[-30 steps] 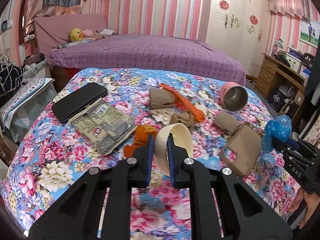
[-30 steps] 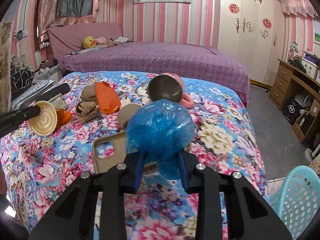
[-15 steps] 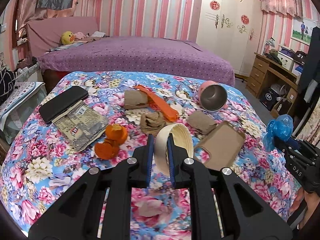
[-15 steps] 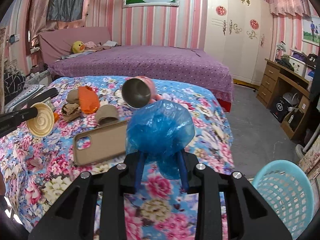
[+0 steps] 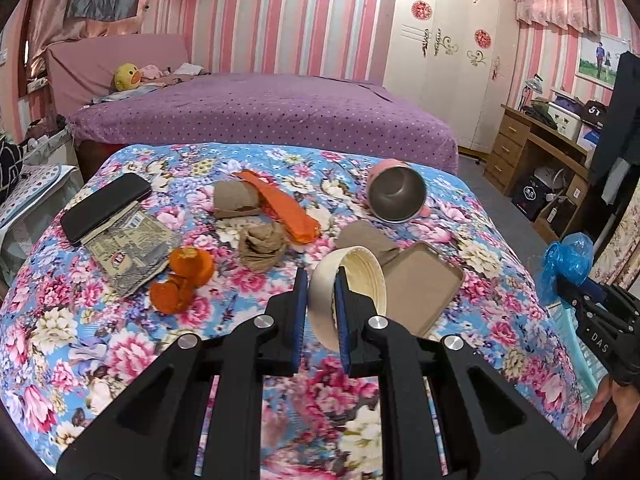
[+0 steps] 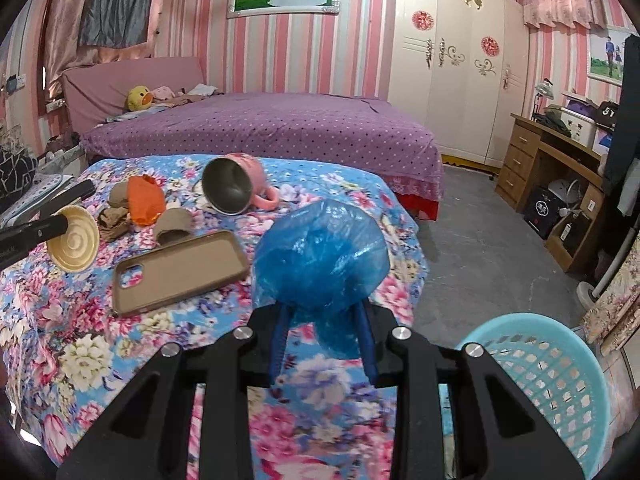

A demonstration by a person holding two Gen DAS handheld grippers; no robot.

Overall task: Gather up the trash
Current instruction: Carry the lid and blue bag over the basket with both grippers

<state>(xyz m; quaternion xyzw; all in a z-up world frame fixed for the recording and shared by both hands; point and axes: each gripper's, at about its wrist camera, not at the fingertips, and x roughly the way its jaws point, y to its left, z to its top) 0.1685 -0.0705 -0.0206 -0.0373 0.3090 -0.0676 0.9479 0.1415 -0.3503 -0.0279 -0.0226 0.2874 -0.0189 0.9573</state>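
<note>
View shift: against the frames of a second ago, the flowered bed (image 6: 132, 344) has slid left in the right wrist view and more of the turquoise basket (image 6: 560, 376) shows at lower right; both hands have travelled across toward the basket with their loads.
Meaning for the task: judged from this, both pieces are picked and on their way; the drop into the basket is not yet done.
Right gripper (image 6: 324, 320): aimed forward and somewhat downward over the bed edge beside the basket, jaws clamped on the crumpled blue plastic bag (image 6: 320, 256).
Left gripper (image 5: 320, 312): farther from the basket, over the bed's near side, tilted down alike, jaws nearly together, pinching the rim of the cream lid (image 5: 348, 292).
Left on the bed, away from the basket: phone case (image 6: 176, 268), pink mug (image 6: 236, 184), orange peel (image 5: 184, 276).
</note>
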